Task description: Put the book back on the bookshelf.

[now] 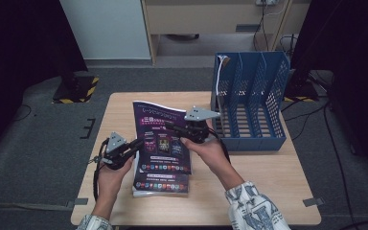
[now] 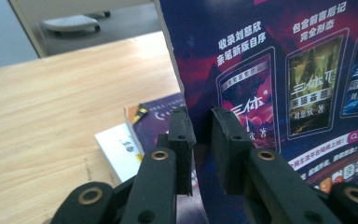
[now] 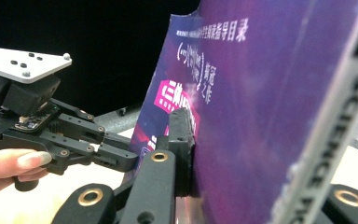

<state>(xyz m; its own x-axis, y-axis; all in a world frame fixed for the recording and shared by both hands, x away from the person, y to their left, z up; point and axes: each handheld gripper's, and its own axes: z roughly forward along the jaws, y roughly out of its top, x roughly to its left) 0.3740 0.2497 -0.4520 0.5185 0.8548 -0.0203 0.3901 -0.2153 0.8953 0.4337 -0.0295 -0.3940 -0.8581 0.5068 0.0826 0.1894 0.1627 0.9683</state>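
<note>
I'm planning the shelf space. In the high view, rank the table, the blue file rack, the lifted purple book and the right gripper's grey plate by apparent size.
1. table
2. blue file rack
3. purple book, tilted, so its area is foreshortened
4. grey plate

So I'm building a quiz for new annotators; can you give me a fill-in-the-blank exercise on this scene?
1. Both claws grip the purple ____, the left claw at its left edge, the right claw at its right.
2. A second book lies ____ the lifted one.
3. The file rack on the table is ____ in colour.

Missing words: book; under; blue
</note>
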